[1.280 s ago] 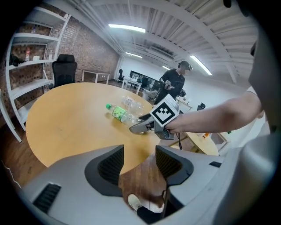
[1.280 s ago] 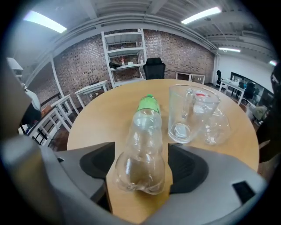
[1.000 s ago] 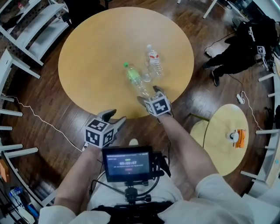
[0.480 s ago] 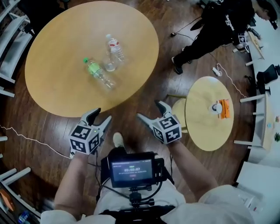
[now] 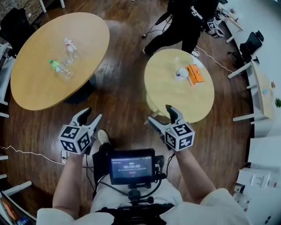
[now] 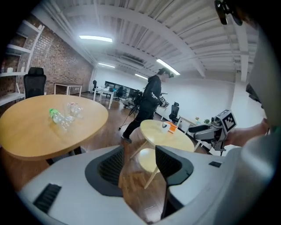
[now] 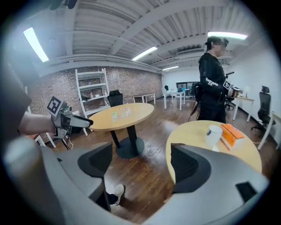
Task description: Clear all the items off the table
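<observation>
Left gripper (image 5: 93,113) open, empty, left of small table (image 5: 163,94). Right gripper (image 5: 159,113) by its near edge, empty, jaws apart, just narrowed slightly.

Monitor (image 5: 131,166): one row of timer-style digits separated by colons, too small to read with certainty. Jacket (image 5: 193,13) of the standing person: white lettering, blurred and illegible. Bottle (image 5: 70,45) on the tabletop (image 5: 26,88): red label, print illegible.

Bottles (image 5: 59,69) on large round table (image 5: 41,94)
</observation>
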Demonstrator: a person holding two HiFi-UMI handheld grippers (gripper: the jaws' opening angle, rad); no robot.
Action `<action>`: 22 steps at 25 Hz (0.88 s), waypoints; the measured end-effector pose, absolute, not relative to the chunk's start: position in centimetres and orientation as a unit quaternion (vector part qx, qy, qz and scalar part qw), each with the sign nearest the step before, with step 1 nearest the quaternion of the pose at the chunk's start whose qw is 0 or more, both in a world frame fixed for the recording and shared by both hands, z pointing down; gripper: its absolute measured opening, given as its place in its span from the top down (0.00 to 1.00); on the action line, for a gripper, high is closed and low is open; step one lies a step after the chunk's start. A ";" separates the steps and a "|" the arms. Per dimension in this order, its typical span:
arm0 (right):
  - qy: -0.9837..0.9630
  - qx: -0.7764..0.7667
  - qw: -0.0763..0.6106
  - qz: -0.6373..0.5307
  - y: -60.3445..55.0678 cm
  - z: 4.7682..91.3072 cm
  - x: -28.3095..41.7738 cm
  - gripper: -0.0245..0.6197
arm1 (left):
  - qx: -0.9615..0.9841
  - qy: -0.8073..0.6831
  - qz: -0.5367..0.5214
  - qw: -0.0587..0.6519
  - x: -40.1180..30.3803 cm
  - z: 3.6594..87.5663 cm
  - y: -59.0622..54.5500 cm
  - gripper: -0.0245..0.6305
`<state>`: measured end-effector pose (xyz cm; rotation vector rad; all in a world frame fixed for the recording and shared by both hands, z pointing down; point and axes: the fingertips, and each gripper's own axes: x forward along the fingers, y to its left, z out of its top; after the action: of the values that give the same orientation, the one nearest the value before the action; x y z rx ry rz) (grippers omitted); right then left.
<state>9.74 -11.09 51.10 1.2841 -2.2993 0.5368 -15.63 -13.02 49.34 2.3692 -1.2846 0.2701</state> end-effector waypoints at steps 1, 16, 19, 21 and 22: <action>-0.830 0.474 0.220 0.194 -9.3 50.7 12.3 0.30 | 0.856 -0.461 0.096 0.213 -13.3 48.9 -11.5 0.61; -0.751 0.608 0.174 0.189 12.0 46.2 42.0 0.30 | 0.892 -0.376 0.139 0.208 12.4 44.3 7.3 0.61; -0.740 0.623 0.157 0.200 14.2 46.1 43.6 0.30 | 0.902 -0.356 0.147 0.196 14.7 43.3 8.9 0.61; -0.741 0.621 0.158 0.200 15.1 46.1 43.6 0.30 | 0.904 -0.351 0.152 0.191 15.6 43.3 10.0 0.61; -0.743 0.618 0.159 0.199 15.6 46.1 43.4 0.30 | 0.904 -0.349 0.156 0.192 15.9 43.5 10.6 0.61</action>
<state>43.37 15.59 46.10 1.7675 -2.1251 0.5682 15.86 10.59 43.50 2.5378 -0.9811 0.4367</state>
